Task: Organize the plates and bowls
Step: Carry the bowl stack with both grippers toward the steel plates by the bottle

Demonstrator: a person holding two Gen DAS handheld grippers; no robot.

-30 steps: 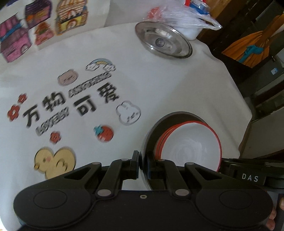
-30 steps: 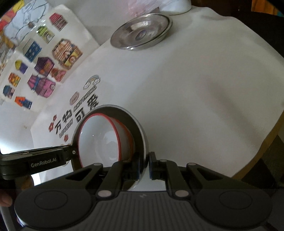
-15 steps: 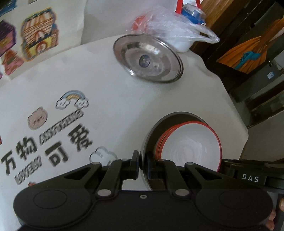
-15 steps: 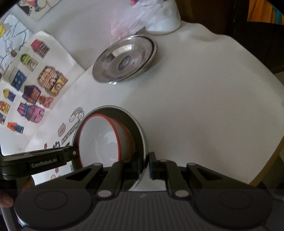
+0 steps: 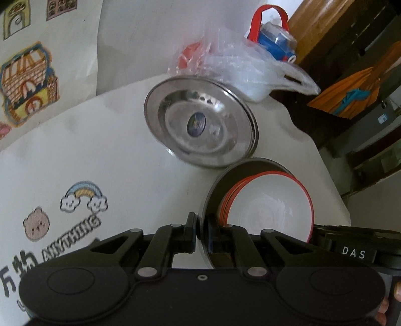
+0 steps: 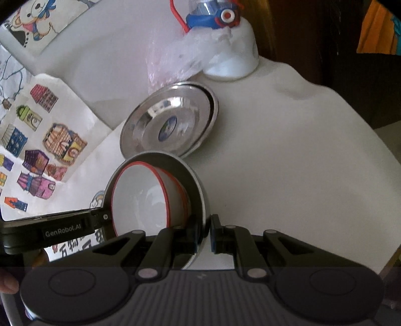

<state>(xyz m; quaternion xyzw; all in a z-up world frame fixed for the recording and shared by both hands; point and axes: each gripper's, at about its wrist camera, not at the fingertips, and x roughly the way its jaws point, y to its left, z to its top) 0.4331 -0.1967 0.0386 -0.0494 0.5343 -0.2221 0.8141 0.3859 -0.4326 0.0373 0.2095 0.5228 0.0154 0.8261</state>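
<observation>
Both grippers hold one steel plate (image 5: 213, 190) (image 6: 198, 185) by opposite rims, above the white table. Stacked white bowls with red rims (image 5: 268, 208) (image 6: 140, 200) sit in it. My left gripper (image 5: 201, 232) is shut on the plate's left rim. My right gripper (image 6: 208, 234) is shut on its right rim. A second stack of steel plates (image 5: 200, 128) (image 6: 170, 123) lies on the table just beyond the carried plate. The other gripper's body shows at the far side of the bowls in each view.
A white container under a clear plastic bag (image 5: 250, 72) (image 6: 230, 60) stands behind the steel plates, with a blue-and-red bottle (image 5: 275, 40) (image 6: 213, 12). Stickers and printed lettering (image 5: 70, 225) cover the tablecloth at left. The table edge (image 5: 333, 180) drops off at right, with dark furniture beyond.
Both grippers have carried the plate with the bowls forward across the table. The steel plates on the table now lie much closer, right beyond the carried plate.
</observation>
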